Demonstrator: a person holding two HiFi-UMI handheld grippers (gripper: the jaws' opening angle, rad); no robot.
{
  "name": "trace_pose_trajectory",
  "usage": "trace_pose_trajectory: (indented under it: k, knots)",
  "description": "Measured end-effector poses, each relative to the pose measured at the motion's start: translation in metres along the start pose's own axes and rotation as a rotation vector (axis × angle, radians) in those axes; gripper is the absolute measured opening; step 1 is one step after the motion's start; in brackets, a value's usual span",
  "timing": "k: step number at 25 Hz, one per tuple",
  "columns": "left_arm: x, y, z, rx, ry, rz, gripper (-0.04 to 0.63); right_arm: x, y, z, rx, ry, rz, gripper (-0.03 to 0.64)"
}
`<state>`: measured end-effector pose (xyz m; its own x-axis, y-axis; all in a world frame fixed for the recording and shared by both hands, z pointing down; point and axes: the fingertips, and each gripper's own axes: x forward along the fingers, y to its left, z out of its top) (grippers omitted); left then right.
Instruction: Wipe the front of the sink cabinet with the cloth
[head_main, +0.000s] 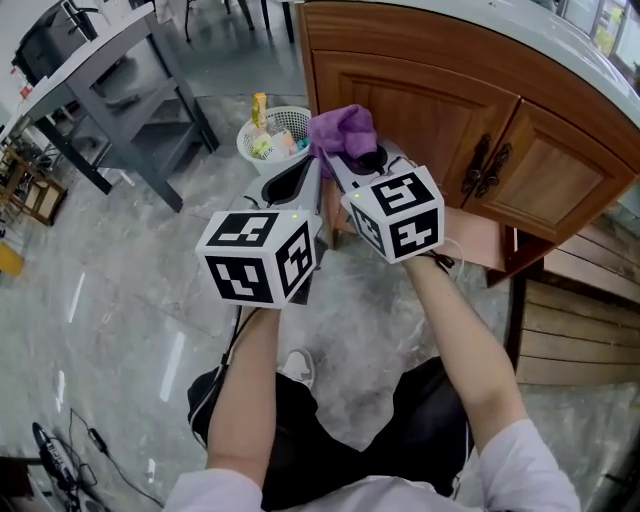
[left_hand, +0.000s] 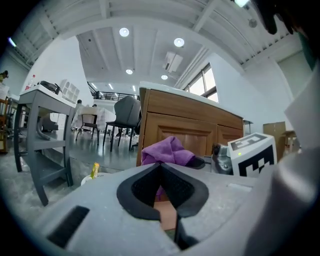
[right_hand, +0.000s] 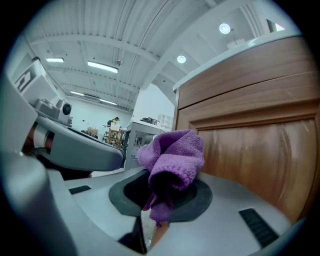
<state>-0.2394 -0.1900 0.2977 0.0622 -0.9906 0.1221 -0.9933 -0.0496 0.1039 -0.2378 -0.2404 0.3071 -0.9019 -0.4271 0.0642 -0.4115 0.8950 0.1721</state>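
You are holding both forearms stretched forward and side by side, a gripper in each hand, marker cubes facing up at you. Your right gripper (right_hand: 162, 197) is clamping its jaws on the purple cloth (right_hand: 175, 160), which is bunching up in a loose wad above the pads with a short tail hanging down between them. The cloth is sitting close to the wooden cabinet (head_main: 420, 110), near its left corner and just below the countertop edge; whether it is touching the wood is hard to tell. In the right gripper view the panelled cabinet front is filling the right side, just beside the cloth. Your left gripper (left_hand: 161, 172) is hovering just left of the right one, nearly level with it, its jaws meeting at the tips and gripping nothing; the cloth is showing just beyond them. A white bin (head_main: 262, 150) with litter is standing on the marble floor (head_main: 120, 290) past the left gripper, beside the cabinet's corner.
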Motion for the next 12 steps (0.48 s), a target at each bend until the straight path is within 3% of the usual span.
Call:
trace_pose_trajectory:
  k: [6,12]
  knots:
    - [0.008,-0.016,0.008,0.004,-0.025,-0.030,0.006,-0.020,-0.013,-0.003,-0.053,0.007,-0.040,0.072]
    - [0.018,-0.033,0.004,0.018,-0.014,-0.061,0.006,-0.049,-0.038,-0.009,-0.006,0.005,-0.103,0.072]
